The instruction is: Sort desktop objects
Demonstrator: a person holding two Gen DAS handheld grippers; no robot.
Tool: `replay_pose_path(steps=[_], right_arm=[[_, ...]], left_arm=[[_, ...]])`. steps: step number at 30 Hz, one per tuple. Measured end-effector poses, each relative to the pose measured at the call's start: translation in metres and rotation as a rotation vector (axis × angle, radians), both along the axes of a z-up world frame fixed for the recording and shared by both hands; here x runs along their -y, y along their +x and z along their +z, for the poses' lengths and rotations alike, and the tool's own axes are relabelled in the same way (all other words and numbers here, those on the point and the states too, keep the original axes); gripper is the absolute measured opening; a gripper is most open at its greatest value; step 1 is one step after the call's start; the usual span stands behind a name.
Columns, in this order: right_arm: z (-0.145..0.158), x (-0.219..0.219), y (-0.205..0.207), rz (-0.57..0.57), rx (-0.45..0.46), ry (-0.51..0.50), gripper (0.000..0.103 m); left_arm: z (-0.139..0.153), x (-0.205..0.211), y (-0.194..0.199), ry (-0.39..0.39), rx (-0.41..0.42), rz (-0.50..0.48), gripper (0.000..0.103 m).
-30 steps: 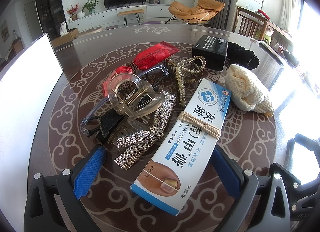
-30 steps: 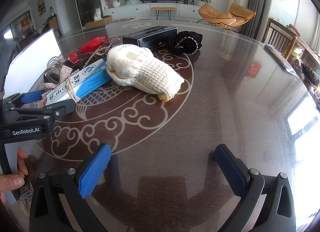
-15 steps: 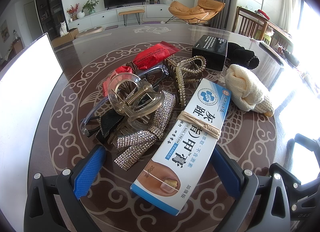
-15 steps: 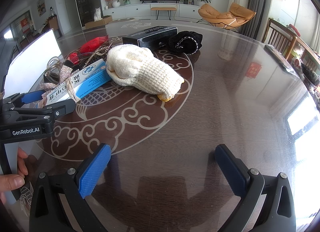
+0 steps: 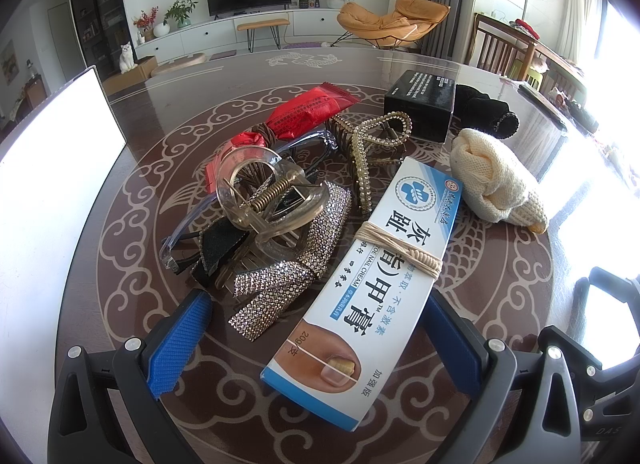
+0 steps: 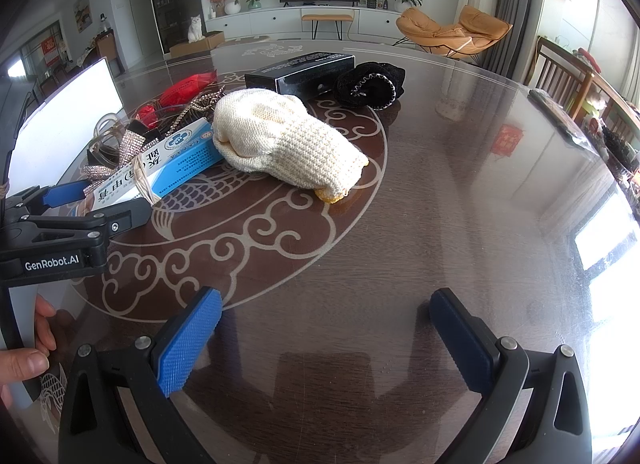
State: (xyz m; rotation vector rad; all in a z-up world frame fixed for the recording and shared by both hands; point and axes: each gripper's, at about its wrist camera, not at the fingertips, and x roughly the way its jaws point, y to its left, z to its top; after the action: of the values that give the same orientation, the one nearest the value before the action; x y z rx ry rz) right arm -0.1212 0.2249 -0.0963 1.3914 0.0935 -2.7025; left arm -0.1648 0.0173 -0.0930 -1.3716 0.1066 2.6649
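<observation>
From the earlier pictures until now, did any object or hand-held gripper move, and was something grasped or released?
Nothing visibly changed. Both hand-held grippers, left and right, stay open and hold nothing. The cream box, the glove and the hair clips lie in the same places on the table.

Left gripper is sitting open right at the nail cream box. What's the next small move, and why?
Probably ease the left gripper forward and close on the nail cream box: its near end already lies between the open fingers, on top and clear of the rhinestone hair clip. The right gripper is open over bare table.
</observation>
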Motion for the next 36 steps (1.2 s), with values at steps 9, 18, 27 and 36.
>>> replay_pose_path(steps=[9, 18, 27, 36], right_arm=[[-0.0013, 0.0017, 0.0, 0.0, 0.0, 0.0, 0.103], [-0.0016, 0.0018, -0.0002, 0.0, 0.0, 0.0, 0.103], [-0.002, 0.0022, -0.0004, 0.0, 0.0, 0.0, 0.103], [-0.0013, 0.0013, -0.0004, 0.0, 0.0, 0.0, 0.103]], left_arm=[[-0.0001, 0.0, 0.0001, 0.0, 0.0, 0.0, 0.103], [-0.0003, -0.0001, 0.0002, 0.0, 0.0, 0.0, 0.103], [-0.0003, 0.0001, 0.0002, 0.0, 0.0, 0.0, 0.103], [-0.0001, -0.0001, 0.0009, -0.005, 0.01, -0.008, 0.103]])
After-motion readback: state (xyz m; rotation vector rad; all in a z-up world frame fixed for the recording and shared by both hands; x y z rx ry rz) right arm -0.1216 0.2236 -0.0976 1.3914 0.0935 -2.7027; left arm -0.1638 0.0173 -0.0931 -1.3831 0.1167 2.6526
